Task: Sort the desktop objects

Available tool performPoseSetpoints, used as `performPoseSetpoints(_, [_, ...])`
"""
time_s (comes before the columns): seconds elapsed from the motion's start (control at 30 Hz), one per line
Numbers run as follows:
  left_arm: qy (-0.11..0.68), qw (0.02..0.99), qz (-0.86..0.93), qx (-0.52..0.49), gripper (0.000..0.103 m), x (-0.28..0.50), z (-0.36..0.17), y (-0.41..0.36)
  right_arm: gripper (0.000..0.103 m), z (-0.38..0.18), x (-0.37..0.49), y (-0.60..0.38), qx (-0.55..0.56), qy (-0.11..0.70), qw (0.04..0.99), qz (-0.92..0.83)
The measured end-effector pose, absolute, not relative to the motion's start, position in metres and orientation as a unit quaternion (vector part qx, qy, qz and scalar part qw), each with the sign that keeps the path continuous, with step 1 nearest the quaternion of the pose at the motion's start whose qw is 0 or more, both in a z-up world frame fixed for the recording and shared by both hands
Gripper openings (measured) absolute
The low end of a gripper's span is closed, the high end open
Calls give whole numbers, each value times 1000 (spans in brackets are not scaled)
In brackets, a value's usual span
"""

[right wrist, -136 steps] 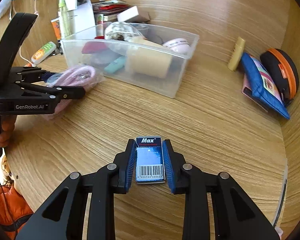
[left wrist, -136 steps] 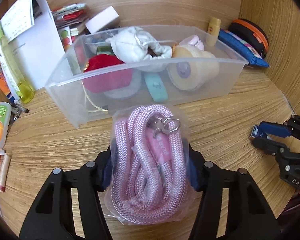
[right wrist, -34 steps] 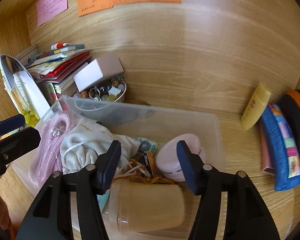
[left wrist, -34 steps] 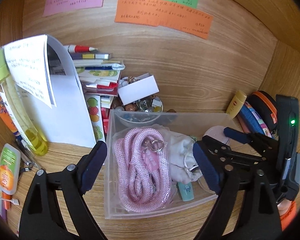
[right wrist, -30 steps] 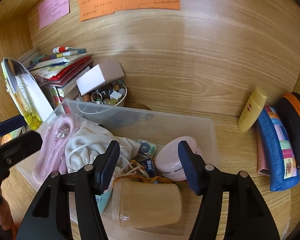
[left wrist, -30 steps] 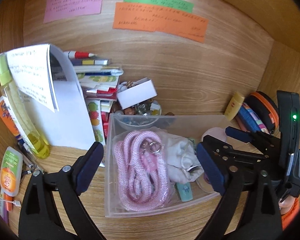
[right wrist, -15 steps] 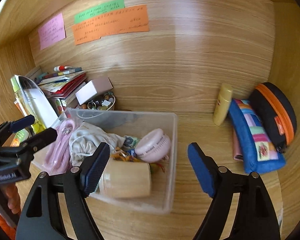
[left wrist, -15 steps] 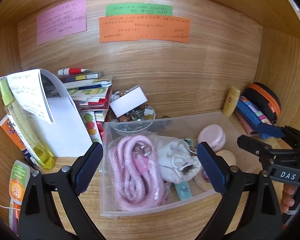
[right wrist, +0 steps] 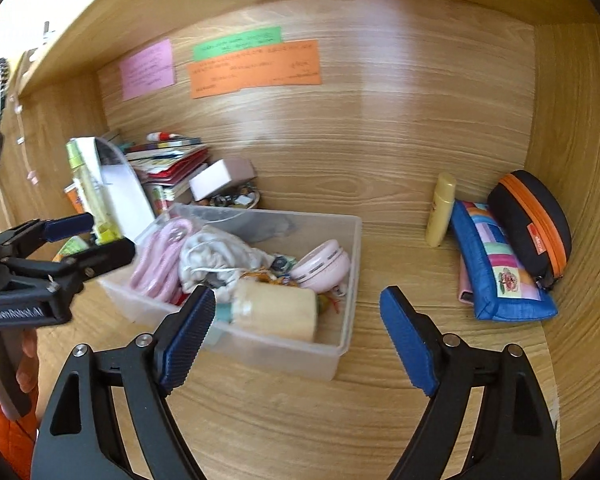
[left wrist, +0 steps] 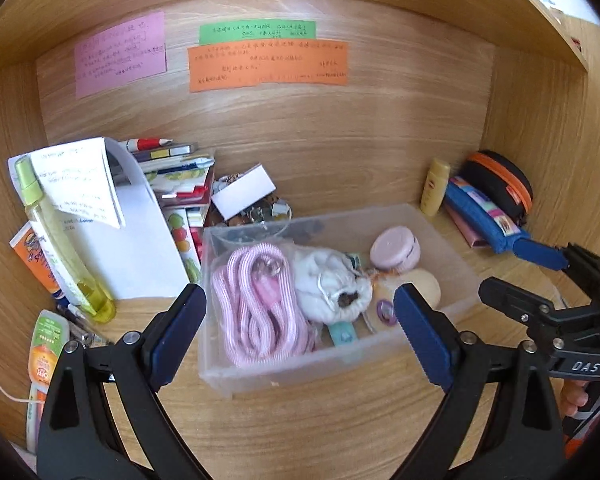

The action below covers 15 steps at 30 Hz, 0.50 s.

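Left wrist view: both grippers, left gripper (left wrist: 300, 330) and right gripper (right wrist: 298, 330), jaws wide, empty; next, square up on yellow bottle (right wrist: 440, 216) right of clear bin (left wrist: 440, 304).

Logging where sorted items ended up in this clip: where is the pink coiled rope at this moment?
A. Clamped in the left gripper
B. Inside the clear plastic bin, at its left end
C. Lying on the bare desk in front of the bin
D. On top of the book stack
B: the pink coiled rope lies inside the clear plastic bin at its left end, and the left gripper is open and empty.
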<state>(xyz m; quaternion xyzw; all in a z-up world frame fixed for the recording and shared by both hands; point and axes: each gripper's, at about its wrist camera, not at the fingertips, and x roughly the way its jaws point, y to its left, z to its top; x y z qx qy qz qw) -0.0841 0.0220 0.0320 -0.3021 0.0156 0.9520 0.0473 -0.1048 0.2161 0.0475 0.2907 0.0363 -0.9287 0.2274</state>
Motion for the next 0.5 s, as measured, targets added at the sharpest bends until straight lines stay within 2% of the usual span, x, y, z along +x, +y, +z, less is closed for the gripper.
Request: performPoseSetpoints(0.5, [-2,24,952,-306,96,-59,12,22,85,38,-72,204,282,61,257,-922])
